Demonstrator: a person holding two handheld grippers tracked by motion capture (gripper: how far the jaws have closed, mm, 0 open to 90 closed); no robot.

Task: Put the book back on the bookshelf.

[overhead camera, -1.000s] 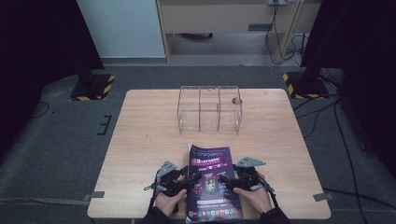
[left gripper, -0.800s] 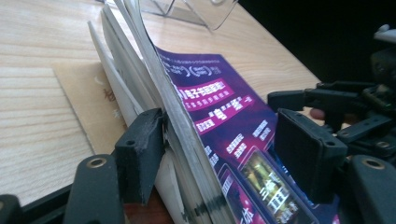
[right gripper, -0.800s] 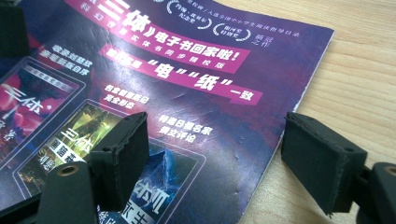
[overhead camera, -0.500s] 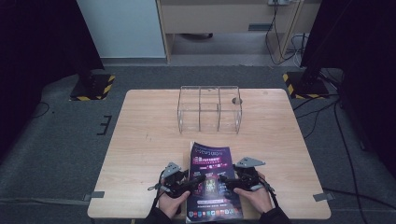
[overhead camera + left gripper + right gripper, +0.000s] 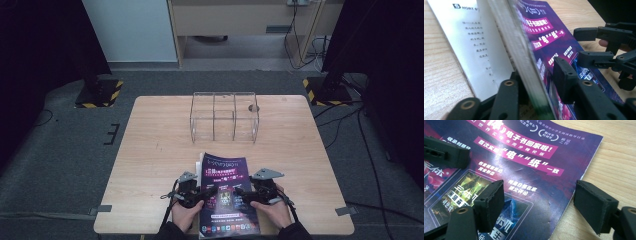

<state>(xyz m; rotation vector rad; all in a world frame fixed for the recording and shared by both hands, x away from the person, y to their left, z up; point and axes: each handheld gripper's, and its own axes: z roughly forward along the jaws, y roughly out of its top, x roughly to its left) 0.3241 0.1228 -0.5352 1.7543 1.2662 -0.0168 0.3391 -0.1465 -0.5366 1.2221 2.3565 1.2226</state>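
Note:
A magazine with a purple cover lies near the table's front edge. My left gripper is at its left edge, and the jaws have just been closing. In the left gripper view the cover and a stack of pages stand raised off a white printed page. My left gripper is shut on that stack, one jaw under it and one pad on the cover. My right gripper stands open astride the magazine's right edge. One of its pads is over the cover, the other over bare wood.
A clear acrylic rack with three compartments stands at the middle back of the wooden table. A small round dark spot sits behind it. Both hands rest at the front edge. Dark floor and cables surround the table.
The left gripper's jaws have drawn together on the magazine's left edge, which now stands slightly raised. The right gripper has not moved.

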